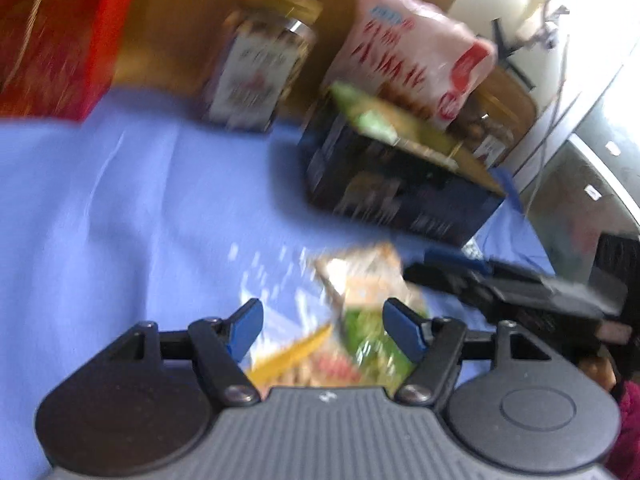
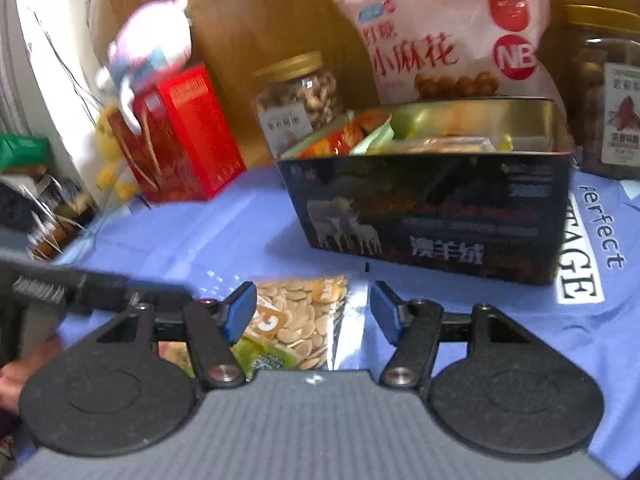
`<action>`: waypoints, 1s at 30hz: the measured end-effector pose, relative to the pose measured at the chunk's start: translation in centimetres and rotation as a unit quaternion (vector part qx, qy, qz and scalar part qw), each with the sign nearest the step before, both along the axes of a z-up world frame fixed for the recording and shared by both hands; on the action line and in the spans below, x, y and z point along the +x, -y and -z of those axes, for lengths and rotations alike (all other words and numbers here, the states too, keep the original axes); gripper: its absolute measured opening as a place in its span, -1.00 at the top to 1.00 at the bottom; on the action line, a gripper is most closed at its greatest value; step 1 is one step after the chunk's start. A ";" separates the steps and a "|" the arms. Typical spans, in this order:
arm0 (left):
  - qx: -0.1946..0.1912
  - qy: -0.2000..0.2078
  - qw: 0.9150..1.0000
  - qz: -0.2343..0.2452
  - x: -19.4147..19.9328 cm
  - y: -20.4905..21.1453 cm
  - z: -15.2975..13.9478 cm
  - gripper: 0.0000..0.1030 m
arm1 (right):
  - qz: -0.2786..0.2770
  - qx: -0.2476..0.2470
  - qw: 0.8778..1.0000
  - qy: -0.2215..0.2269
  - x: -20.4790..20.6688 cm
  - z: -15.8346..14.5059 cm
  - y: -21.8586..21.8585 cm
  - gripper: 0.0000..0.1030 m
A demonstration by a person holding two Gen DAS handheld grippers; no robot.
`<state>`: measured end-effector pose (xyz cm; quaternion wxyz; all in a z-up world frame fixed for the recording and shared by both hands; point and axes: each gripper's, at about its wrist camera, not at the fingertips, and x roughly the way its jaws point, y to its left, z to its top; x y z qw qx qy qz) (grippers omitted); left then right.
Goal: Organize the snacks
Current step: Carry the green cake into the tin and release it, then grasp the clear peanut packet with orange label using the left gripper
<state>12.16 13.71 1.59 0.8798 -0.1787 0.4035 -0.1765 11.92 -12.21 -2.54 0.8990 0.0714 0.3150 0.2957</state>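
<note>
Right wrist view: the right hand-held gripper (image 2: 312,312) hangs with jaws apart over the seed packet (image 2: 304,320) on the blue cloth (image 2: 192,240), gripping nothing; the tin box (image 2: 432,216) stands beyond; the left hand-held gripper (image 1: 322,330), likewise parted, flanks that packet

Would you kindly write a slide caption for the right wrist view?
Open right claw poised over a seed packet on the blue cloth, before a snack-filled black tin.

Bare blue cloth (image 2: 224,232) on the worktop lies open between the red box (image 2: 188,136) and the dark tin (image 2: 432,216); a seed packet (image 2: 308,316) lies just before the tin, jars (image 2: 300,96) and a pink bag (image 2: 444,36) close the back
</note>
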 end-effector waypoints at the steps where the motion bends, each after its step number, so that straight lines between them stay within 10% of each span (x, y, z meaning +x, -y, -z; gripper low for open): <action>1: 0.000 0.004 1.000 -0.003 -0.5 0.2 0.0 -0.32 | 0.014 -0.017 1.000 -0.006 0.2 0.2 -0.7 -0.28; 4: -0.029 -0.005 0.999 0.022 -1.6 0.9 0.1 -0.32 | 0.033 0.035 0.997 -0.060 1.4 1.0 -0.3 -0.24; 7: -0.016 0.004 0.999 0.039 -3.0 2.1 0.4 -0.39 | -0.004 0.070 0.992 -0.105 0.7 1.2 -0.6 0.27; 16: -0.028 0.002 0.998 0.065 -6.6 1.4 -0.4 -0.52 | -0.023 0.108 0.989 -0.097 -7.2 1.6 1.7 0.26; 30: -0.057 -0.026 0.997 0.036 -3.2 0.9 0.3 -0.48 | 0.015 0.167 0.974 -0.150 -5.3 2.6 3.6 0.26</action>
